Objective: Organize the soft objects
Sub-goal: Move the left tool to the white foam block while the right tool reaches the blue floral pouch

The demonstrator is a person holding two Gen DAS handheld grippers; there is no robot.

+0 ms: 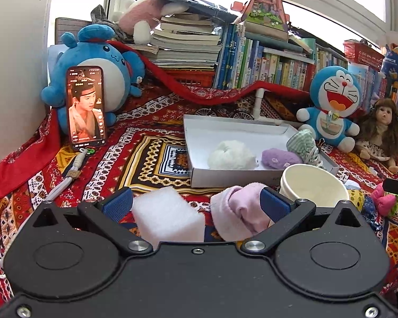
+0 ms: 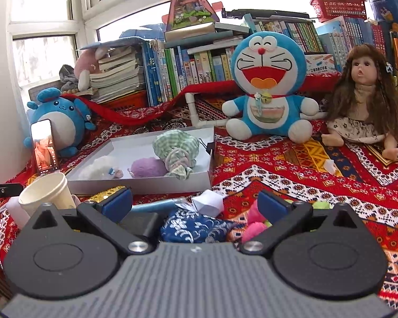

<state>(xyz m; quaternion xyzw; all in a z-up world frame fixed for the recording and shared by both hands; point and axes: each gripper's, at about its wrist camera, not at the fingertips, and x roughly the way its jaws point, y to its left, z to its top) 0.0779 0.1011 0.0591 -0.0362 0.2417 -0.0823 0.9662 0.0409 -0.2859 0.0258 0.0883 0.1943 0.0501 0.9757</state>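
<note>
Phone [image 1: 86, 106] upright at left of my view, leaning on blue plush [image 1: 92, 66]. Doraemon plush [image 2: 268, 84] and long-haired doll [image 2: 363, 98] upper right. Books [image 1: 265, 63] across the back. Paper cup [image 2: 46, 190] lower left.

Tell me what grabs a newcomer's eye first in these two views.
Probably the big grinning blue cat plush sitting against the bookshelf, with the long-haired doll beside it. Next, the white tray at centre on the patterned cloth, already holding three soft items. At the far left, a lit phone leans on a round blue plush.
</note>
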